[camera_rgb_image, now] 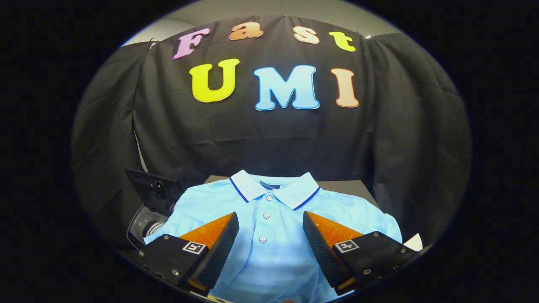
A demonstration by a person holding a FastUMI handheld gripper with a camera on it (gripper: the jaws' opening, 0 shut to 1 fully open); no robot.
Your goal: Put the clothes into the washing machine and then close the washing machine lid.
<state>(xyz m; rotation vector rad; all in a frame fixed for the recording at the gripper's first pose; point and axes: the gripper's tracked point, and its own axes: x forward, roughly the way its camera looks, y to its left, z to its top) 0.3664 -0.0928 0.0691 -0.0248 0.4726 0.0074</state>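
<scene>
1. The gripper (270, 219) hangs over the shirt (269, 235) with its fingers spread wide and nothing between them but air; the button placket runs straight up the gap.
2. The shirt lies flat, front up, on a dark table (345, 186) in front of the black cloth wall, and stretches from under the fingers to the collar (273, 188) just beyond them.
3. The washing machine (145, 225) sits to the left of the shirt, touching or just beside its sleeve, with its dark lid (153, 189) standing open.
4. To my eye the job in hand is the first grab. I would come straight down and pinch a good fold of cloth near the chest (a thin pinch on flat fabric tends to slip), then lift high enough that the hem clears the machine's rim.
5. The shirt is a pale blue polo with a white collar edged in darker blue and three small buttons. It looks soft, thin and smooth, barely creased.
</scene>
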